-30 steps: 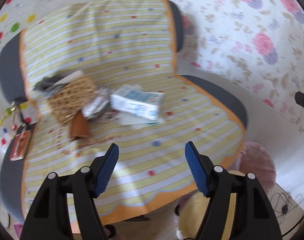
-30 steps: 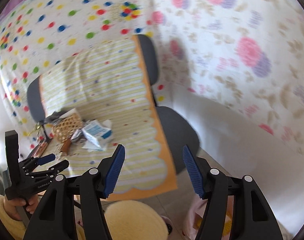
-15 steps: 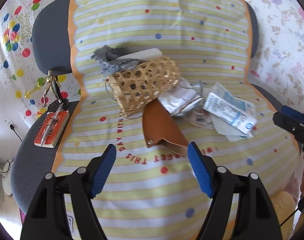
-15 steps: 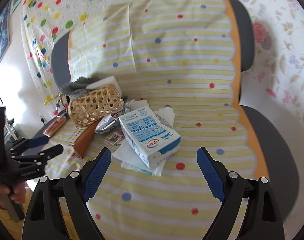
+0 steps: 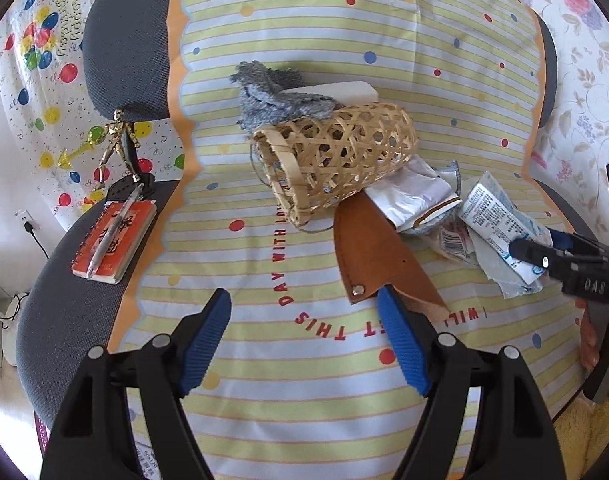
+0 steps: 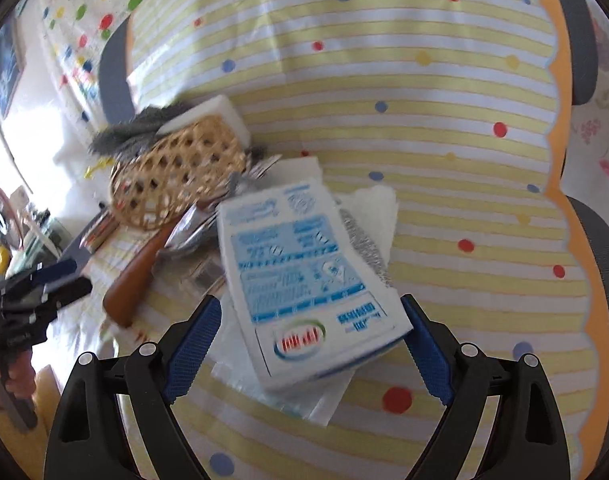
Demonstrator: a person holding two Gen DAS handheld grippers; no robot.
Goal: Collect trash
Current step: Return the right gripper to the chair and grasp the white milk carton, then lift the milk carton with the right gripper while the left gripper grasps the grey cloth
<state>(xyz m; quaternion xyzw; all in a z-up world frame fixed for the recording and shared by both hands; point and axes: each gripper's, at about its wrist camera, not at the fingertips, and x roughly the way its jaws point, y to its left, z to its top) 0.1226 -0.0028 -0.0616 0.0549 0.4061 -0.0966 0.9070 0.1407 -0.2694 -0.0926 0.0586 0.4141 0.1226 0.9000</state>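
A pile of trash lies on the striped, dotted cloth [image 5: 304, 400]. It holds a white-and-blue carton [image 6: 304, 272] on a tissue [image 6: 368, 208], a crumpled silver wrapper [image 5: 412, 196] and a brown leather sheath [image 5: 380, 252]. My right gripper [image 6: 310, 312] is open, its jaws on either side of the carton's near end and not pressing it. My left gripper [image 5: 304, 308] is open above the cloth, its right finger just in front of the sheath's tip, with nothing between its jaws. The right gripper [image 5: 544, 256] also shows at the carton [image 5: 496, 220] in the left wrist view.
A woven basket [image 5: 336, 164] lies on its side against a grey cloth [image 5: 272, 96] and a white block [image 5: 336, 90]. On the grey seat at the left are a red notebook with a pen [image 5: 112, 240] and a gold figurine [image 5: 116, 140]. A hand [image 5: 588, 340] shows at the right edge.
Both grippers have come down and in toward the pile. The right gripper's jaws have spread wider and now flank the carton. The left gripper has neared the brown sheath.
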